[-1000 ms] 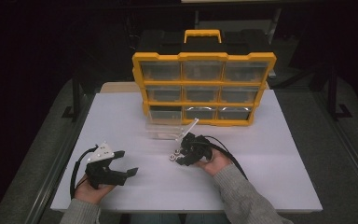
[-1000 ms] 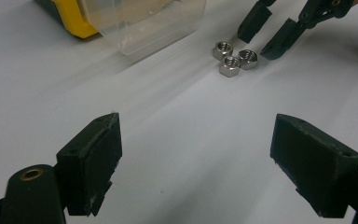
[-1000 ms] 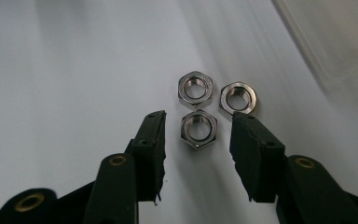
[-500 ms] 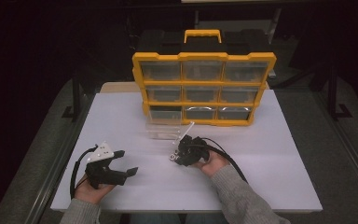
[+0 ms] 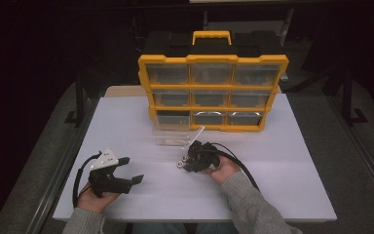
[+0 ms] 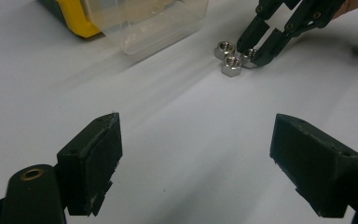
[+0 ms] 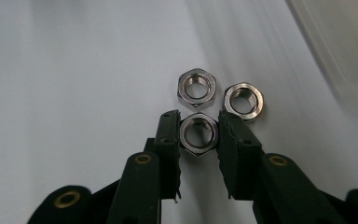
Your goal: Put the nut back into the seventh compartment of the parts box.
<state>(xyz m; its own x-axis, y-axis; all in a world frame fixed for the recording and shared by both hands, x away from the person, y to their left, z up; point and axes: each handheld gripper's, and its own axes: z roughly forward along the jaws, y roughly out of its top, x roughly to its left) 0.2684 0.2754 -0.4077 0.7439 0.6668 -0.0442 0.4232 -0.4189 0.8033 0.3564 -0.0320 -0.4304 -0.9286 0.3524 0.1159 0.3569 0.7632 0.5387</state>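
Right claw (image 7: 198, 126) clamped on hex nut (image 7: 198, 134) | nut between pads, on table (image 7: 74, 70) | two nuts (image 7: 196, 87) just beyond tips

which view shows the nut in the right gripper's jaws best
The right gripper view: the gripped nut sits close up, the right gripper clamped on its flats, two loose nuts beyond. The left gripper view shows it farther off, partly behind the jaws. In the high view it is a small speck.
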